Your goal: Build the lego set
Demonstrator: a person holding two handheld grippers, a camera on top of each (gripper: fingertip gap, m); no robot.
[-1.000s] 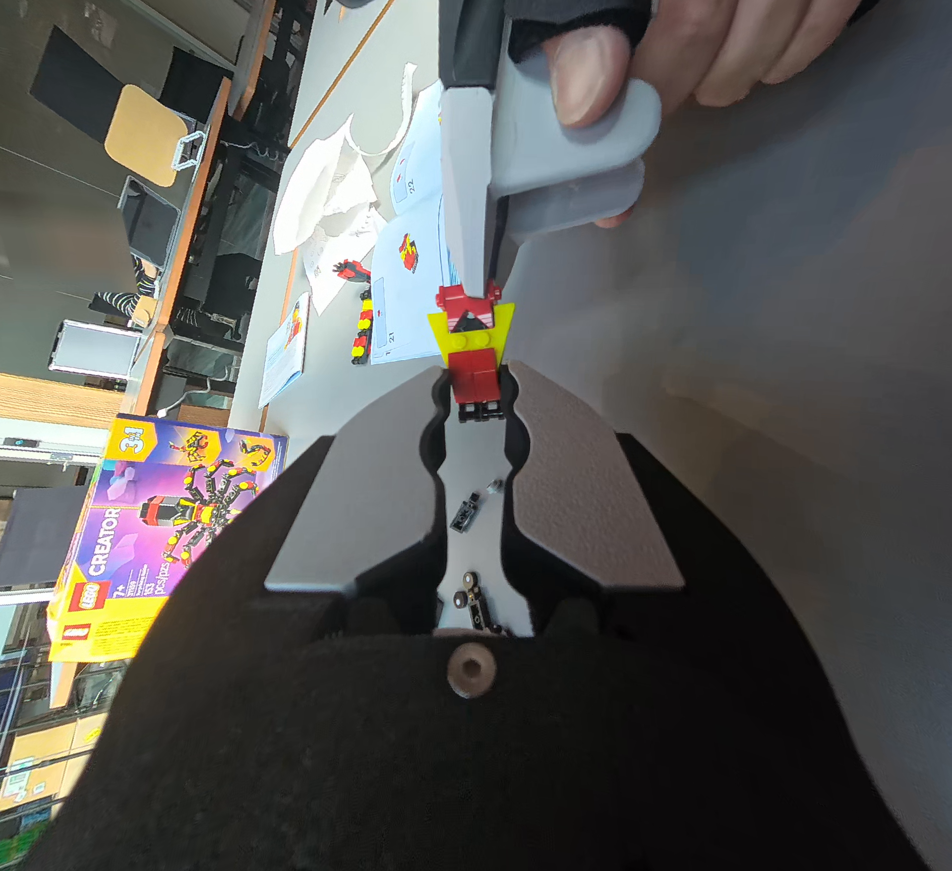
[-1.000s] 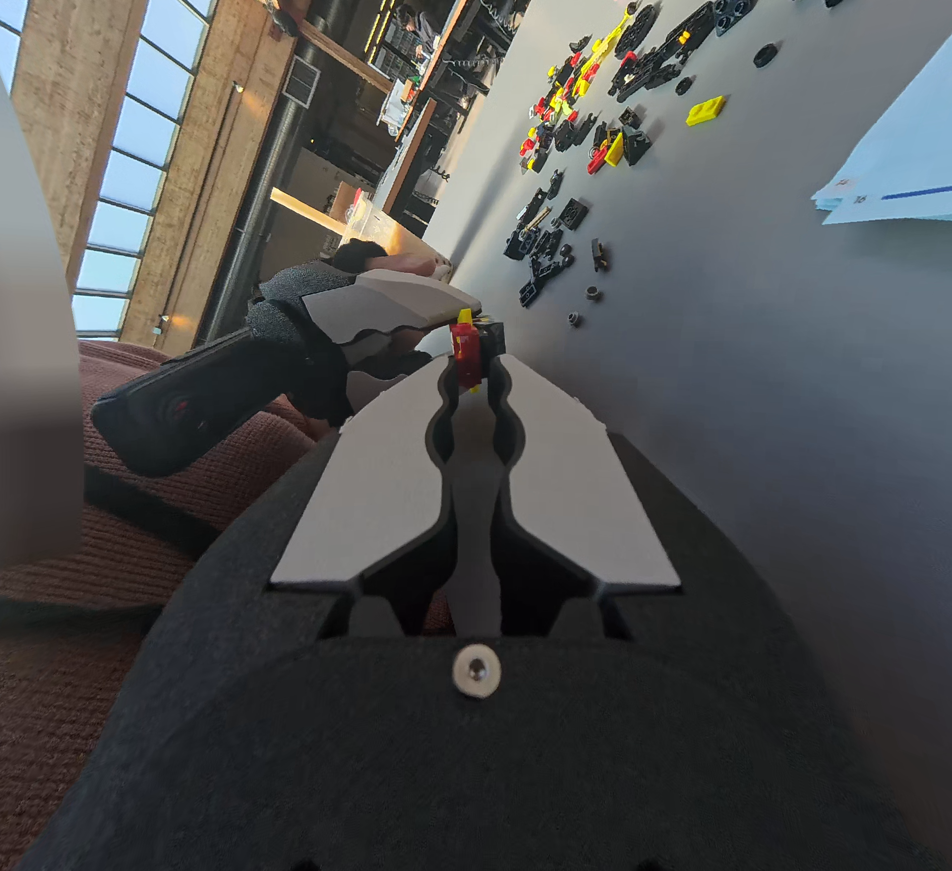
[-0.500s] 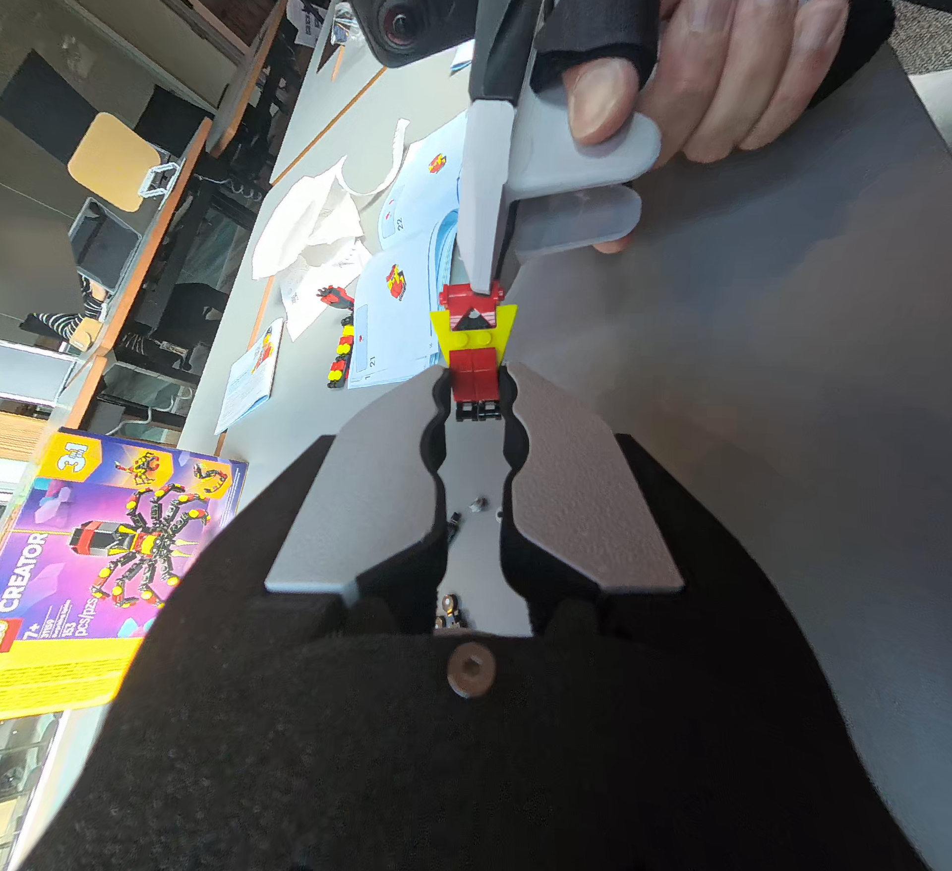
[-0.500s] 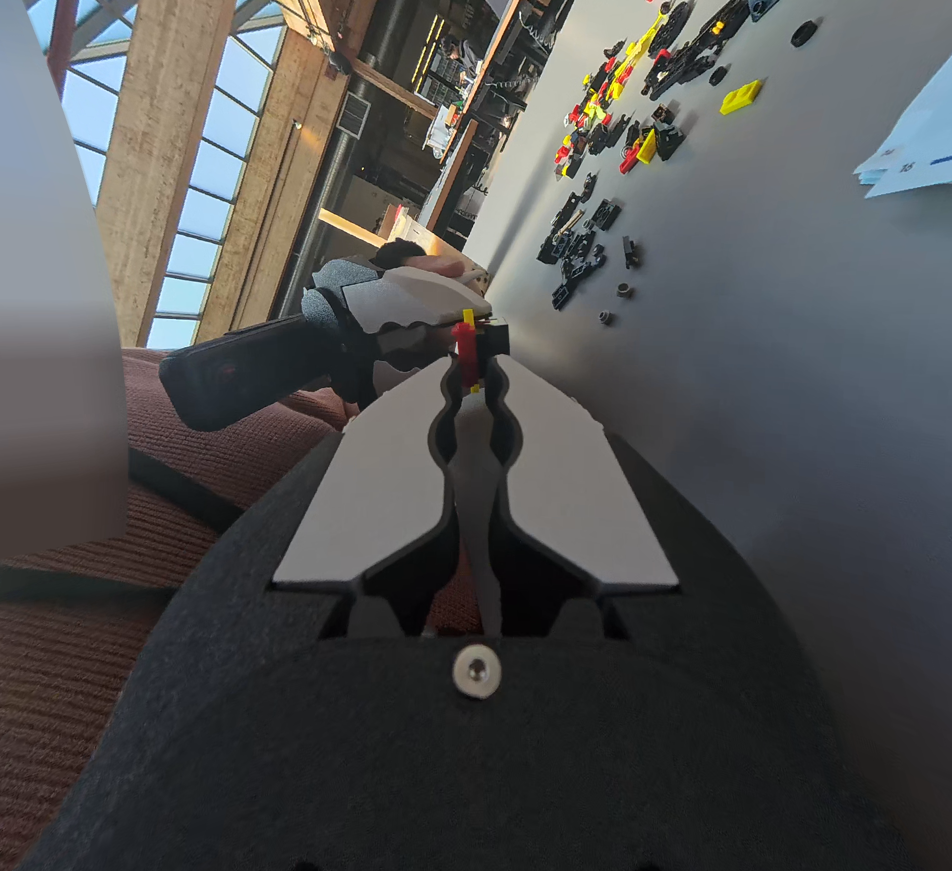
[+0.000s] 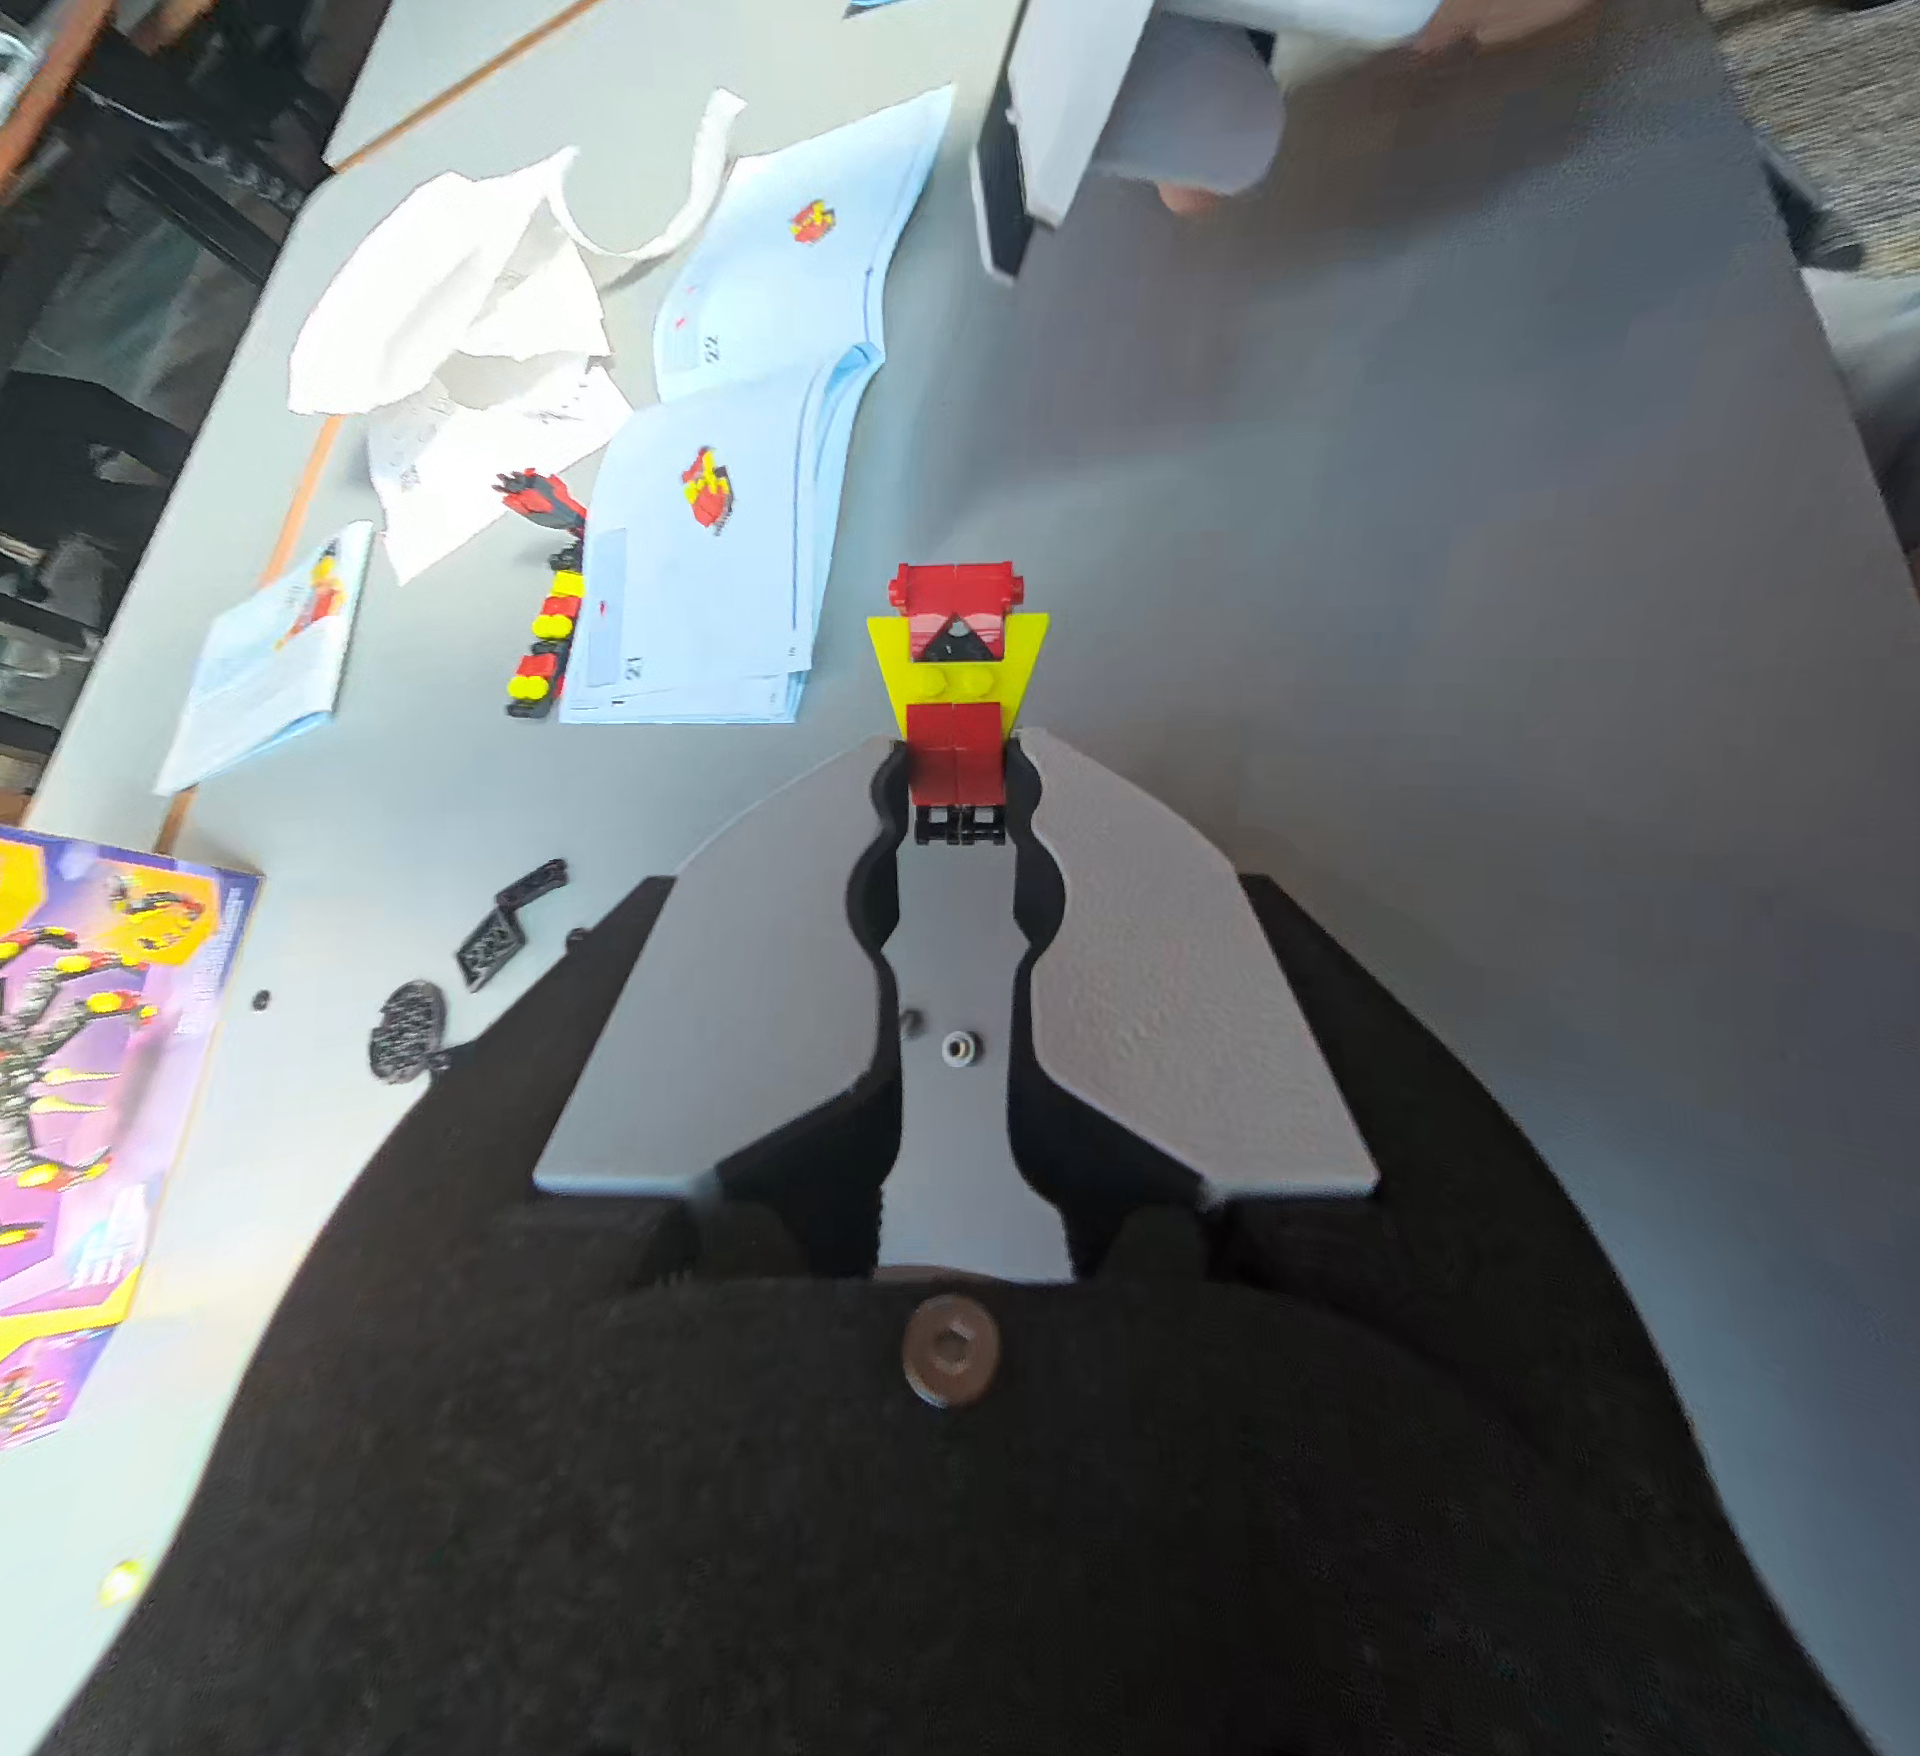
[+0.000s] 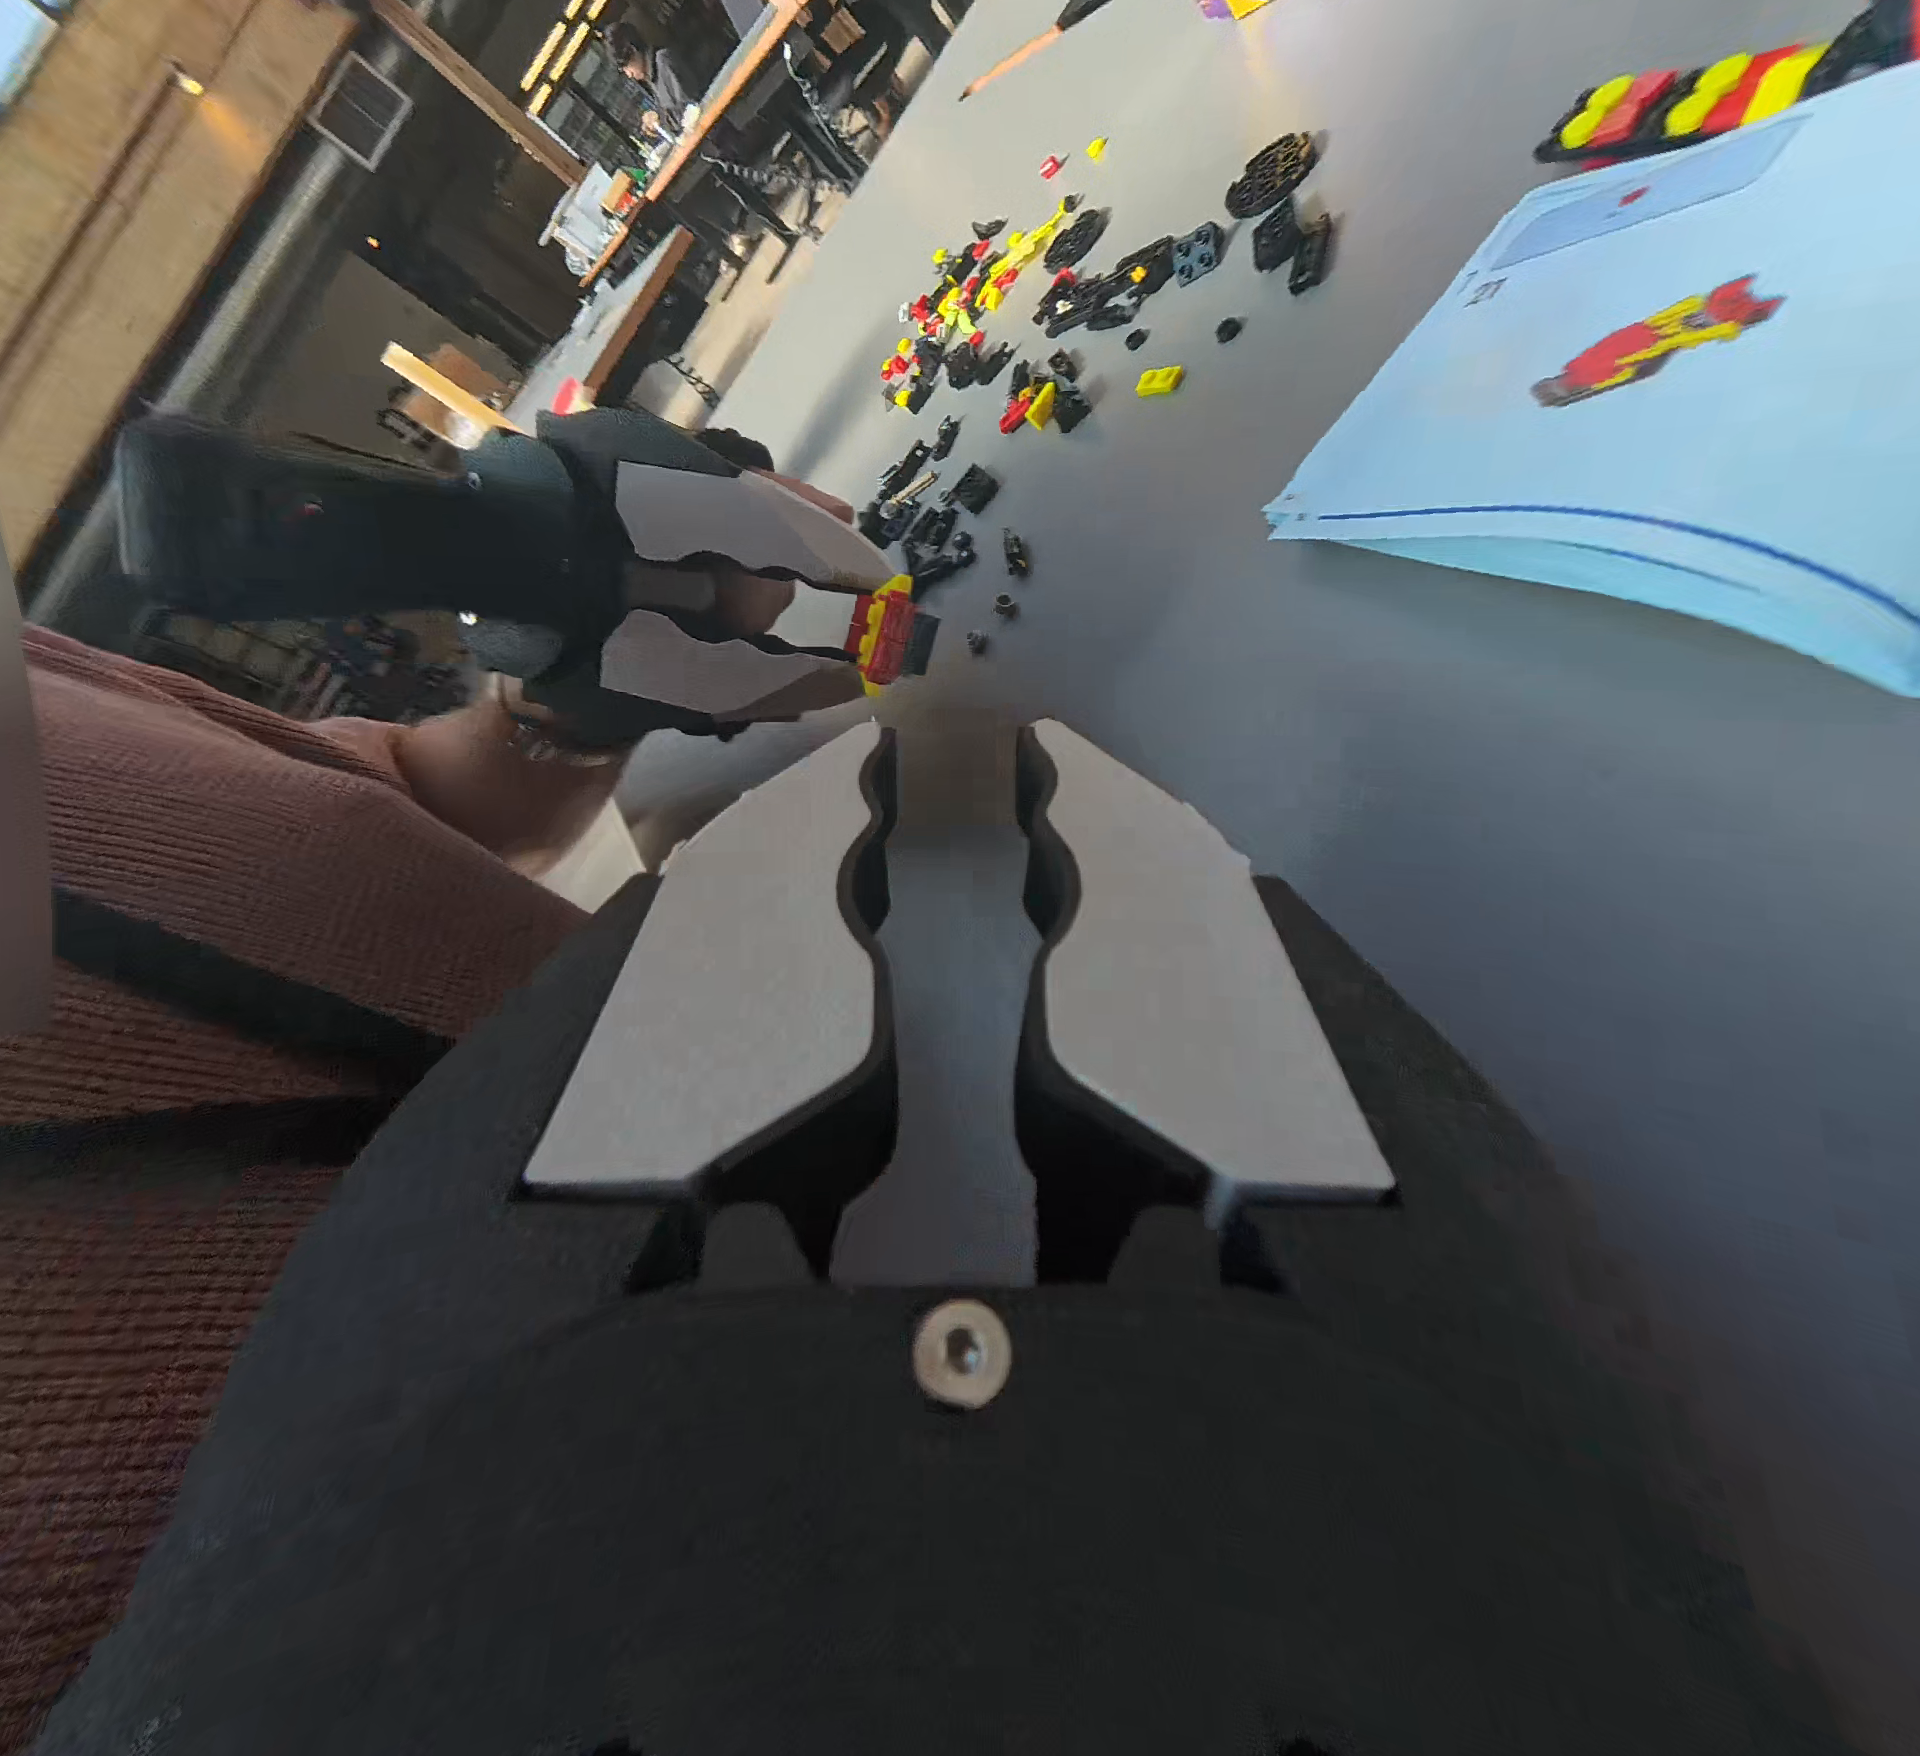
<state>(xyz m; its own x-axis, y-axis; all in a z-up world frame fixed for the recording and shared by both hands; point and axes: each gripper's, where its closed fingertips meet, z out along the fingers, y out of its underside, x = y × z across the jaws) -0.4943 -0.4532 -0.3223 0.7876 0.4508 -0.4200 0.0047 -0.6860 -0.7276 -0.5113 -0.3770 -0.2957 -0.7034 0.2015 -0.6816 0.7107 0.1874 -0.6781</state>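
The left gripper pinches the black foot of a small red and yellow model, holding it above the grey worktop, just beside the open instruction booklet. The right gripper is spread and empty, near the model but apart from it. This looks like a pause between building steps. Next, the right gripper likely needs a fresh piece from the loose bricks beyond the model, chosen against the booklet page.

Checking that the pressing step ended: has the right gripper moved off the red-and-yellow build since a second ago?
Yes. The right gripper now sits apart from the build, up toward the instruction booklet's far page.
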